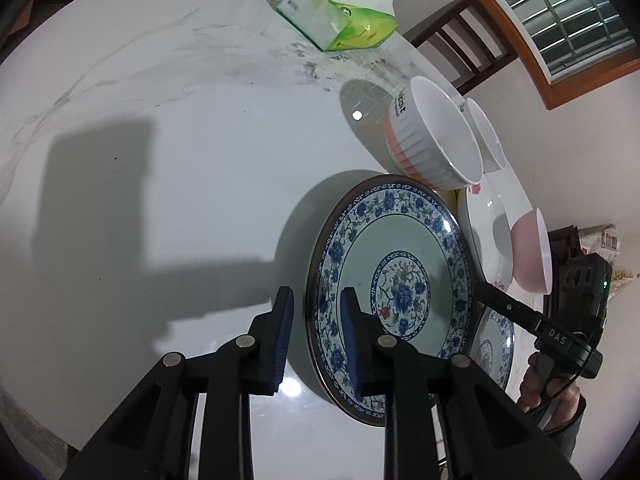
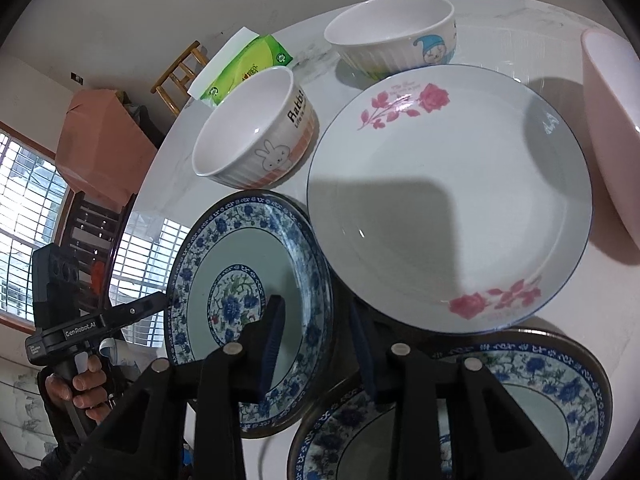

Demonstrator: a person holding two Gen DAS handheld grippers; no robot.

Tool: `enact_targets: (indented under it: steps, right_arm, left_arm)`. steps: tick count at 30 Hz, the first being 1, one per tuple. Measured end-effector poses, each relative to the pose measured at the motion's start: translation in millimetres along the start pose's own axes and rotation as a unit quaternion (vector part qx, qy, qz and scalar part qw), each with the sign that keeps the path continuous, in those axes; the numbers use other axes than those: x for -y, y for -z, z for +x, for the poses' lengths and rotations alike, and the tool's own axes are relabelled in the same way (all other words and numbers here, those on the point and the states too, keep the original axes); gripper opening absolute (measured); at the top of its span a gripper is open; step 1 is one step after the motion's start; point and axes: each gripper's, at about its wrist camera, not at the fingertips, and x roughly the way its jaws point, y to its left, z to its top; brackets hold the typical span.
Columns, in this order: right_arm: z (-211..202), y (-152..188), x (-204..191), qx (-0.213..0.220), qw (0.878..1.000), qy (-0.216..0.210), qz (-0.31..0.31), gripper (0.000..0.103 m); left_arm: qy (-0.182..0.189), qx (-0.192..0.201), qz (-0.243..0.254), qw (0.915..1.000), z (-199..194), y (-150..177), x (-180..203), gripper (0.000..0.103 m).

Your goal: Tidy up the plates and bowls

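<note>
The counter [image 1: 160, 160] is a round slab of glossy white stone with faint grey veins, and it mirrors the window grille. On it, the widest dish is a shallow white rose plate [image 2: 440, 200] with a thin blue line at its rim and pink sprays at two opposite edges. Beside it lies the blue plate [image 1: 400, 240], glazed, with a dark rim, a dense band of blue flowers, a pale green well and a round floral medallion. Its far edge touches or overlaps the rose plate, and its near side overlaps a second plate [image 2: 560, 392] of the same pattern. A smooth, plain pink bowl [image 2: 608, 120] stands at the rose plate's right. Behind are two white ribbed bowls: the rabbit bowl [image 2: 248, 128] with orange stripes, just beside the blue plate, and the gnome bowl [image 2: 392, 36] with a blue-capped figure. Further back sits a soft green tissue pack [image 1: 340, 16], one white sheet sticking out. The left tool [image 1: 317, 296], black with ridged blue pads, straddles the blue plate's left rim, its jaws narrow but a sliver of counter showing between the outer pad and the rim, so not clamped. The right tool [image 2: 316, 304] straddles the opposite rim likewise, with a dark gap at its outer pad.
</note>
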Motion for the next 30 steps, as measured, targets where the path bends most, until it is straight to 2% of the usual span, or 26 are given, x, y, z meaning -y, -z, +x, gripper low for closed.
enact_targets:
  steps: [5, 7, 11, 16, 20, 30]
  right_arm:
    - [6, -2, 2, -0.003, 1.0, 0.0, -0.008, 0.025]
    - [7, -2, 3, -0.005, 1.0, -0.001, -0.009, 0.022]
    - [14, -3, 5, -0.013, 1.0, 0.001, -0.012, 0.015]
    - [19, 3, -2, -0.011, 1.0, 0.007, -0.02, 0.015]
    - [12, 11, -13, -0.003, 1.0, 0.009, -0.025, 0.015]
    - [14, 38, -67, 0.004, 0.999, 0.001, -0.039, 0.015]
  left_arm:
    - [0.0, -0.008, 0.007, 0.9999, 8, -1, -1, 0.015]
    - [0.003, -0.012, 0.011, 0.9999, 11, -2, -1, 0.009]
    - [0.003, -0.013, 0.024, 0.9996, 14, -3, 1, 0.01]
    - [-0.012, -0.004, 0.048, 0.9988, 12, -2, 5, 0.01]
    - [-0.011, 0.008, 0.05, 0.9987, 1, -2, 0, 0.011]
    - [-0.046, 0.021, 0.057, 0.9971, -33, 7, -25, 0.014]
